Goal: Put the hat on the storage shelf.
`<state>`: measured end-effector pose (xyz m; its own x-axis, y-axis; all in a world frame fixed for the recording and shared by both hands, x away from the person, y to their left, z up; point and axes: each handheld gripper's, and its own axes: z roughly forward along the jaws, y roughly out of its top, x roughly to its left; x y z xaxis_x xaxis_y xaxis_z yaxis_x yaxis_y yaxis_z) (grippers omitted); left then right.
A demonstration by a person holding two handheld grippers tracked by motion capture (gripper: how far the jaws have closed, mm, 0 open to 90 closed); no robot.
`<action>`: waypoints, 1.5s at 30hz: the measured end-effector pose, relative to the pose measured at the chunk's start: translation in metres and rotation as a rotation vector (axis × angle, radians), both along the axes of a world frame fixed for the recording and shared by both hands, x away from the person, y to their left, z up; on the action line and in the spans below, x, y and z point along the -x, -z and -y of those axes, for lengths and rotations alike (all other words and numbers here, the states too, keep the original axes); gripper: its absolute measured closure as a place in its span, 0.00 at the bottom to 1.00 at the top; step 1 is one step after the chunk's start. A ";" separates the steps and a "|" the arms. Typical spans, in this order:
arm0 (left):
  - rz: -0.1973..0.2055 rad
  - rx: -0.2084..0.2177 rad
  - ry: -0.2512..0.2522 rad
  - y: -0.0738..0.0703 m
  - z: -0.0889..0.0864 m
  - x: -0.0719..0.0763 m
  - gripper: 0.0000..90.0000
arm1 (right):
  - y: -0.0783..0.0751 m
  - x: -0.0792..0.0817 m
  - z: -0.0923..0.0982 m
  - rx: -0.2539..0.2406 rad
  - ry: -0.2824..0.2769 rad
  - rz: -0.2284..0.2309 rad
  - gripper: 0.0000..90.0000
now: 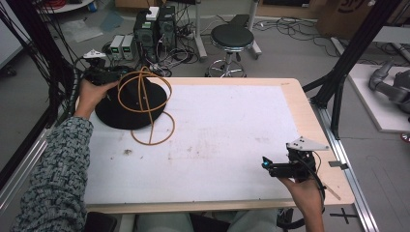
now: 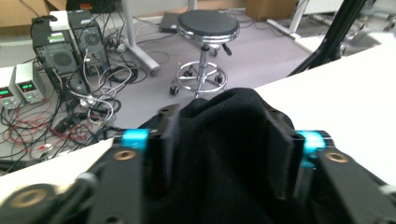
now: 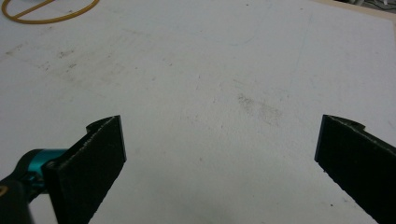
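Left gripper (image 1: 112, 76) pinches black hat (image 1: 126, 104) brim under orange cord (image 1: 147, 104); right gripper (image 1: 270, 166) wide open, empty; goal unclear, early stage.

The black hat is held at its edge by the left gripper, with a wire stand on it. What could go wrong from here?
1. The wire stand lies loose across the black hat; pulling the hat may drag or tip it.
2. The left gripper pinches only a fold of fabric, which might slip out.
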<state>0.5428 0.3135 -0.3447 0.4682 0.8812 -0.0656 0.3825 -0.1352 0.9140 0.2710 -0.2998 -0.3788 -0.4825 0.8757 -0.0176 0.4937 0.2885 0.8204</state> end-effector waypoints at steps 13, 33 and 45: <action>-0.048 0.004 0.014 0.000 -0.005 0.001 0.86 | 0.000 0.000 0.000 -0.002 0.001 0.001 0.02; 0.044 0.049 -0.105 -0.041 -0.047 0.027 0.93 | -0.003 -0.001 -0.001 -0.007 -0.012 0.010 0.02; 0.119 0.047 -0.165 -0.081 -0.080 0.053 0.93 | -0.007 -0.004 -0.009 -0.011 -0.036 0.018 0.02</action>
<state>0.4895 0.3934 -0.2639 0.3251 0.9437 -0.0617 0.2849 -0.0355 0.9579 0.2755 -0.2910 -0.3715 -0.5133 0.8580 -0.0167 0.4682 0.2963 0.8325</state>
